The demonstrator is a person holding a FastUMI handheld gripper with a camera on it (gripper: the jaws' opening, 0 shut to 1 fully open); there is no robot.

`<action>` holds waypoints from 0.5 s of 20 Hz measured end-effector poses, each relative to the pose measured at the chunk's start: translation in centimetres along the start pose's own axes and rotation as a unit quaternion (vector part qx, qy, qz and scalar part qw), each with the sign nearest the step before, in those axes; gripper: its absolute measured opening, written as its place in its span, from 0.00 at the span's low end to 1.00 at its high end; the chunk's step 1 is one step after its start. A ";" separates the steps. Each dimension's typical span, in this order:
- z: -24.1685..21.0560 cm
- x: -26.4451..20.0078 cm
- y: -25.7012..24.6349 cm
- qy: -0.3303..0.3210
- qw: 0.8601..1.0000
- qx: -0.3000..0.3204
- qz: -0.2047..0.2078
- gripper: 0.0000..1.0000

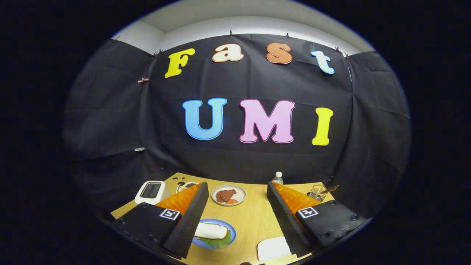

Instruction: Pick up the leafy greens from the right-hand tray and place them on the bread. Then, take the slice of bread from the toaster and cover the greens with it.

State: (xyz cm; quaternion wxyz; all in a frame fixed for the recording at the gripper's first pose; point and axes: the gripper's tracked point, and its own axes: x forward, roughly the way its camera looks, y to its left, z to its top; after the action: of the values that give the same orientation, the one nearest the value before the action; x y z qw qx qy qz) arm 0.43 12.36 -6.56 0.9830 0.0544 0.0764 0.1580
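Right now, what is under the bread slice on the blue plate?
Leafy greens lie under the bread slice on the blue plate. Anything beneath them is covered. The gripper is open.

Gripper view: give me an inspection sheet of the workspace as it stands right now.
Surface: wooden table.
Job's things: blue plate holds bread slice lying over leafy greens; toaster beyond the left finger; white tray by the right finger.
Clutter: plate of meat slices, water bottle, wire basket, a dish behind the left finger.
Grippers: gripper open, holding nothing, fingers spread above the table.
Cables: nothing seen.
Surroundings: black cloth wall.
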 end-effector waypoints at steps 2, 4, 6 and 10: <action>0.3 -0.1 0.0 -0.007 1.000 0.003 -0.004 0.99; 0.3 0.0 -0.1 -0.007 1.000 0.001 -0.008 0.99; 0.4 0.2 -0.2 -0.002 1.000 0.008 -0.013 0.99; 0.9 0.6 0.0 -0.012 1.000 0.010 -0.013 0.99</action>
State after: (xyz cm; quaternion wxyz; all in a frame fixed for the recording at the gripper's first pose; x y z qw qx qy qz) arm 1.16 12.45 -5.75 0.9852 0.0653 0.0665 0.1441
